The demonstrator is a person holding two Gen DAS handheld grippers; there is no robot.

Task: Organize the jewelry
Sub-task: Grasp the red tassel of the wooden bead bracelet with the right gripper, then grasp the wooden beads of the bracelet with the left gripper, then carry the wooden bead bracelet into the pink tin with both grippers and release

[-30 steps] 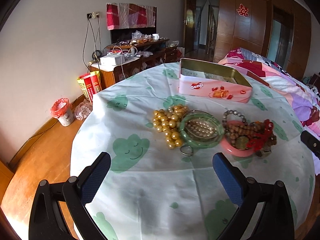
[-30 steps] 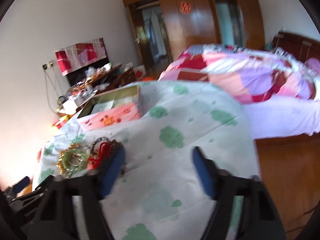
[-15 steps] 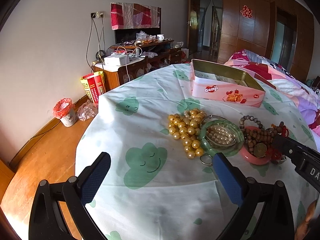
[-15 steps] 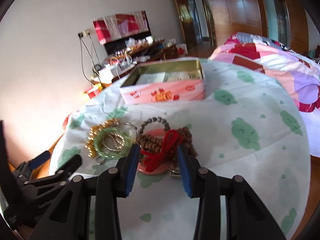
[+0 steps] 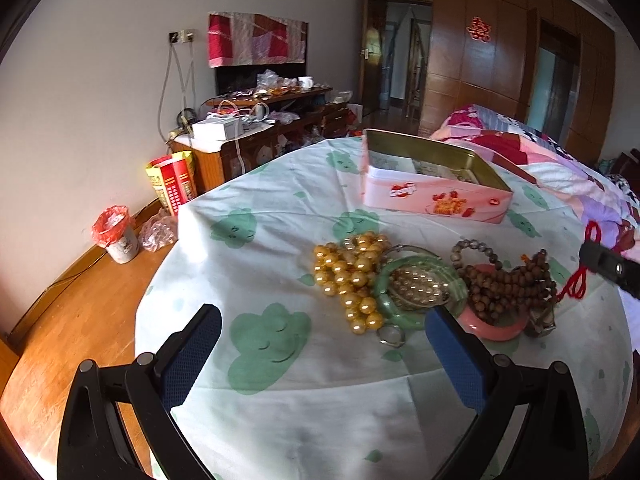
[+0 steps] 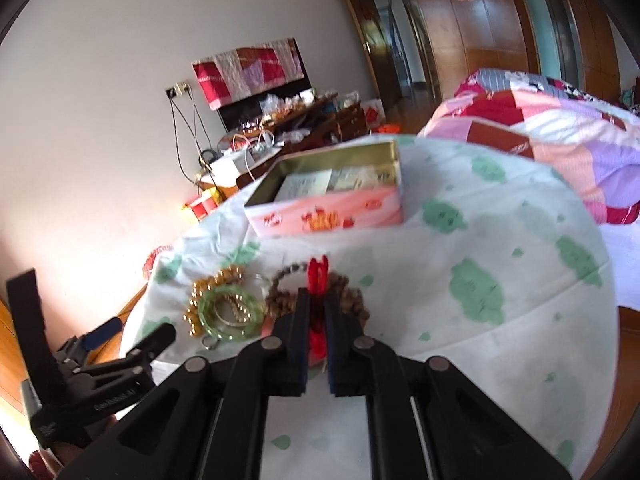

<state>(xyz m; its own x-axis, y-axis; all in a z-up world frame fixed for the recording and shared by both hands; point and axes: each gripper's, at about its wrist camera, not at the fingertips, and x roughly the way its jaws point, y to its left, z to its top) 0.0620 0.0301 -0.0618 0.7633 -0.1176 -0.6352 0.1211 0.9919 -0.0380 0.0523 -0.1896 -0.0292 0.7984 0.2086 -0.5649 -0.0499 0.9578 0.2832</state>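
Observation:
On the cloud-print tablecloth [image 5: 280, 412] lies a pile of jewelry: a gold bead necklace [image 5: 352, 276], a green bangle [image 5: 416, 320] around a pearl strand [image 5: 416, 286], and brown wooden beads [image 5: 504, 284] on a pink bangle [image 5: 492, 326]. My left gripper [image 5: 324, 356] hovers open just in front of the pile, holding nothing. My right gripper [image 6: 316, 300] is shut on the red cord [image 6: 318, 276] tied to the brown beads [image 6: 352, 300]. It enters the left wrist view from the right [image 5: 608, 268]. An open pink tin [image 5: 436, 196] stands behind the pile.
A small metal ring [image 5: 390, 336] lies at the pile's near edge. A bed with a patchwork quilt [image 6: 560, 144] sits to the right of the table. A cluttered wooden cabinet [image 5: 256, 140] and a red-lined bin [image 5: 116, 234] stand at the left wall.
My right gripper swung over to the brown beads and its jaws closed on the red cord. The left gripper stayed open and hardly moved.

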